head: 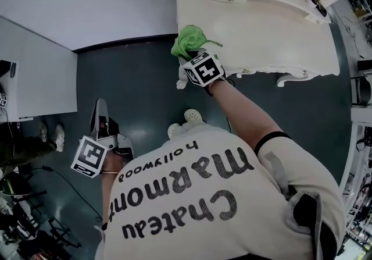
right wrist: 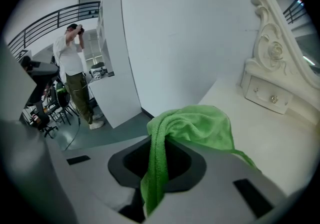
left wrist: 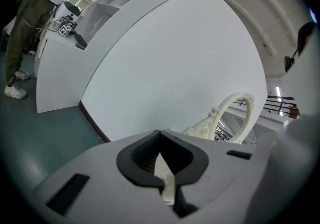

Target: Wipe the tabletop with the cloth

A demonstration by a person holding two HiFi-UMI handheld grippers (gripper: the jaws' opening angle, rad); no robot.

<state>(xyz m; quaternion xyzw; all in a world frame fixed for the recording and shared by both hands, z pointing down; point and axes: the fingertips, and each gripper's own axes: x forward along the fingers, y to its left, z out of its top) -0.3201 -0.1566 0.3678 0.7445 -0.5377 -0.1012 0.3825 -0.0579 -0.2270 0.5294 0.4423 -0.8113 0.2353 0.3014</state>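
- Position: the crumpled green microfibre cloth (head: 189, 41) sits at the near left corner of the cream-white ornate tabletop (head: 273, 32). No view shows whether it touches the surface.
- Right gripper (head: 192, 56): the jaws pinch a narrow fold of the cloth. In the right gripper view one strand hangs down through the jaws, and the bulk mounds over them on the side towards the tabletop.
- Left gripper (head: 100, 114): the jaws are drawn together with nothing between them. It hangs low over the dark green floor (head: 145, 90), well apart from the table.
- Orientation: the cloth is bunched, not flat. Its long axis runs from the pinch outward along the jaw line, towards the tabletop. A thin trailing edge strays to the right.
- Risk 1, slip: only a thin fold is pinched. Drag from the surface is likely to pull the cloth out of the jaws.
- Risk 2, poor contact: a bunched cloth presents a small pad. The stroke probably leaves unwiped bands unless the mound is pressed flat.
- Risk 3, scraping: the cloth lies above and ahead of the jaws. A steep approach could put the hard jaw tips on the painted surface.
- Risk 4, edge: the start point is at the corner. A stroke directed outward would carry the cloth off the table.
- Risk 5, collision: the carved mirror frame with small drawer (right wrist: 272, 92) stands at the back. A long forward stroke may strike it.
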